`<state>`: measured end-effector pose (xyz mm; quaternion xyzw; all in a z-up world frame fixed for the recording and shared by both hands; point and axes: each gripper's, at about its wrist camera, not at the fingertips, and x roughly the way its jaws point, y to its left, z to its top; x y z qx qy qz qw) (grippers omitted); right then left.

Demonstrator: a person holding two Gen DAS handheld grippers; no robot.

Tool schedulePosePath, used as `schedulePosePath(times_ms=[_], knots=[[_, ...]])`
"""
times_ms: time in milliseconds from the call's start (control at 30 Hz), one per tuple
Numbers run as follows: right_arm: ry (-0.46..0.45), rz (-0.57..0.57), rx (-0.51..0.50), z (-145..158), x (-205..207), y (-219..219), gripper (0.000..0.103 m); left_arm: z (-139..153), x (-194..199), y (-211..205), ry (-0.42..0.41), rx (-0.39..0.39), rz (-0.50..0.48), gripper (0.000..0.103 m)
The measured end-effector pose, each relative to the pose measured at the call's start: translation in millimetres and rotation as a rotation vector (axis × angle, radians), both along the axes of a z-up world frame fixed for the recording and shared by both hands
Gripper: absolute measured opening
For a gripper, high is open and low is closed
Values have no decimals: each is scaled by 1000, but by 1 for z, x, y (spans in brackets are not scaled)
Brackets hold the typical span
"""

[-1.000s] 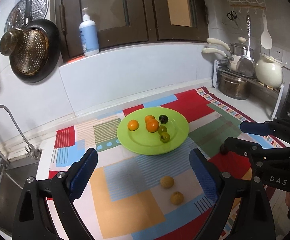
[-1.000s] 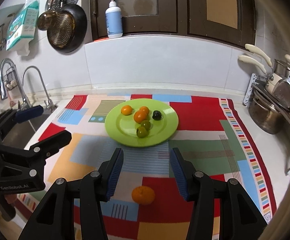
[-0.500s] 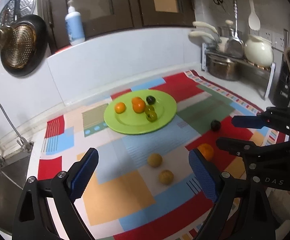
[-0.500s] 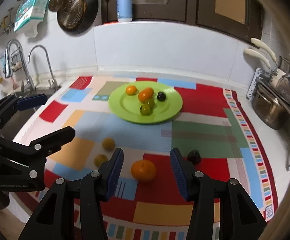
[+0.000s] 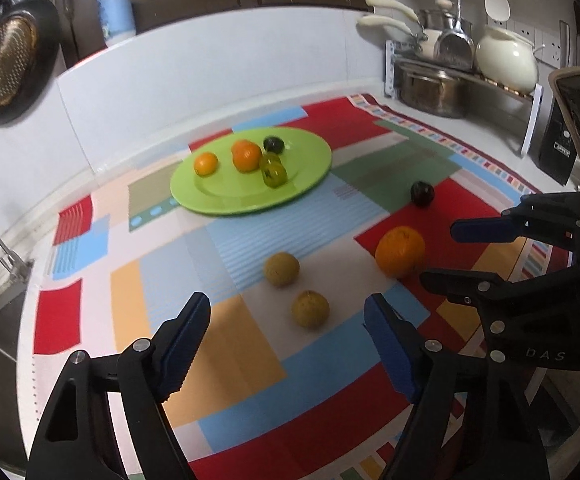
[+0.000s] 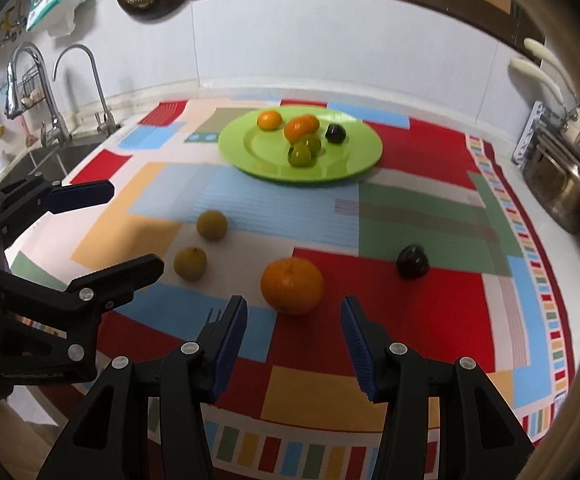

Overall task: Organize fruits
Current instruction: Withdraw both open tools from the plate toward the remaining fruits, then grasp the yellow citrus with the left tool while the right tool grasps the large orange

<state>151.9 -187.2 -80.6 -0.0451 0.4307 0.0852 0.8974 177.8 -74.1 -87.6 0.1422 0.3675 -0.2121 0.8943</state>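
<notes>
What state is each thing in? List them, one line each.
left gripper: open, empty, above the two yellow fruits.
right gripper: open, empty, just short of the large orange.
large orange: on the cloth, off the plate.
two yellow fruits: on the cloth, apart.
dark plum: on the cloth, alone.
green plate: holds three orange, two green and one dark fruit.
</notes>
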Motion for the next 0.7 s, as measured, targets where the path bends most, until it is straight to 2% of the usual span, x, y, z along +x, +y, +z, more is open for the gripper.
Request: schedulePosePath(times_ms=[300,700], knots=[[39,9,0,-17,7,0,50,-22,11,-3,76,-13,-19,62],[63,-6,34,-29,22,-1,50,-35,22,-13,124,-30,-36,45]])
